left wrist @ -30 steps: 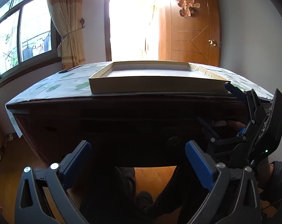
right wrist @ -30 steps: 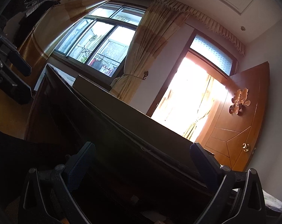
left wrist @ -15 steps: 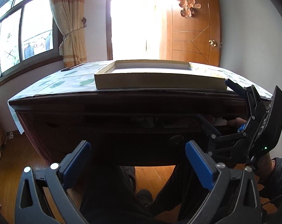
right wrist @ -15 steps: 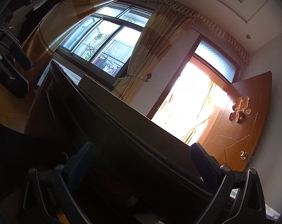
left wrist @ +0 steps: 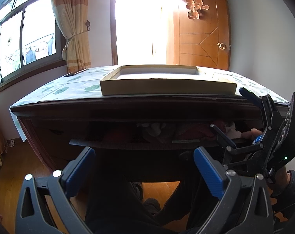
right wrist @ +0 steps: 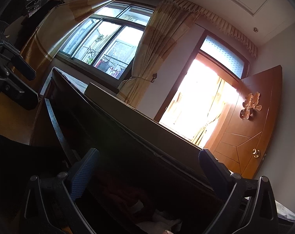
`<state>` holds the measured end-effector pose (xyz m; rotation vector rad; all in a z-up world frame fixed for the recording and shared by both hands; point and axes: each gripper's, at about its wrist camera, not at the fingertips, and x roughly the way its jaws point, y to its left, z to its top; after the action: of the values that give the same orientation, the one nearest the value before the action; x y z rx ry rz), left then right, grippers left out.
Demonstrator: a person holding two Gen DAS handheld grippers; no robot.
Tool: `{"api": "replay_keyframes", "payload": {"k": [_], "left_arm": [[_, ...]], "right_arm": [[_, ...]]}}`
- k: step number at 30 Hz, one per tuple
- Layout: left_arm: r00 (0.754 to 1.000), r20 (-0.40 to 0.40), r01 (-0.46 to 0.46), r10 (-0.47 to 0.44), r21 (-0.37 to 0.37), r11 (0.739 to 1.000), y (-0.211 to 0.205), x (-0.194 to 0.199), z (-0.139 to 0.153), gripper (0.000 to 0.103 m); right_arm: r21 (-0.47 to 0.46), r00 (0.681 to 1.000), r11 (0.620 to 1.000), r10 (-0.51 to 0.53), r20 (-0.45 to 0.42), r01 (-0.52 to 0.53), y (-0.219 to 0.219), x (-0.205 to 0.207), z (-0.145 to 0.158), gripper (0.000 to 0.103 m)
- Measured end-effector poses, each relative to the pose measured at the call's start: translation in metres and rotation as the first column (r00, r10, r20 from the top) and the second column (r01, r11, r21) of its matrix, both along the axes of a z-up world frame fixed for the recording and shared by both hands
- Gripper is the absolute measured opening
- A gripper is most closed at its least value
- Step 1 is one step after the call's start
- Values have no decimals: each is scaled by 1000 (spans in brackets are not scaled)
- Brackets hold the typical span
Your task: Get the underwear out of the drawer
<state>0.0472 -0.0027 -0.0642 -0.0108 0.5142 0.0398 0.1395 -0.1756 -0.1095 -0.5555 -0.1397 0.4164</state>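
Observation:
The dark wooden desk's drawer [left wrist: 139,146] stands partly pulled out. Inside lie bunched garments: a white-grey piece [left wrist: 155,129] in the middle and red cloth [left wrist: 194,131] to its right. I cannot tell which of them is underwear. My left gripper [left wrist: 143,167] hangs open below the drawer front, holding nothing. At the drawer's right end my right gripper [left wrist: 227,109] is open, tilted, with a person's fingertip [left wrist: 252,132] beside it. In the right wrist view the right gripper [right wrist: 147,169] is open just above dark red cloth [right wrist: 127,195] and white cloth [right wrist: 163,220].
A shallow cardboard tray [left wrist: 167,89] sits on the desk's patterned cloth [left wrist: 73,85], with a dark flat item [left wrist: 75,73] at the far left. A person's dark trouser legs [left wrist: 116,204] are under the desk. Behind are a wooden door [left wrist: 202,39] and a curtain [left wrist: 75,23].
The drawer has slid out toward me, and the garments inside have come into sight. Both cameras have risen a little; both grippers stay open.

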Motion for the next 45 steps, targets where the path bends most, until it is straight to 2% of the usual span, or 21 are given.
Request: {"api": "replay_keyframes", "payload": {"k": [14, 21, 28, 45], "left_arm": [[1000, 9, -7, 7, -1, 1000, 5, -6, 1, 103], [1000, 10, -5, 5, 1, 1000, 6, -7, 0, 103], [1000, 15, -7, 8, -6, 1000, 9, -10, 0, 103], [1000, 21, -15, 15, -17, 1000, 15, -13, 0, 103]], "right_arm": [[1, 999, 1000, -14, -38, 14, 0, -13, -2, 102], [25, 996, 1000, -5, -84, 7, -3, -19, 2, 102], [7, 994, 1000, 0, -112, 1, 1, -30, 0, 102], [39, 963, 999, -1, -268, 12, -1, -39, 6, 102]]}}
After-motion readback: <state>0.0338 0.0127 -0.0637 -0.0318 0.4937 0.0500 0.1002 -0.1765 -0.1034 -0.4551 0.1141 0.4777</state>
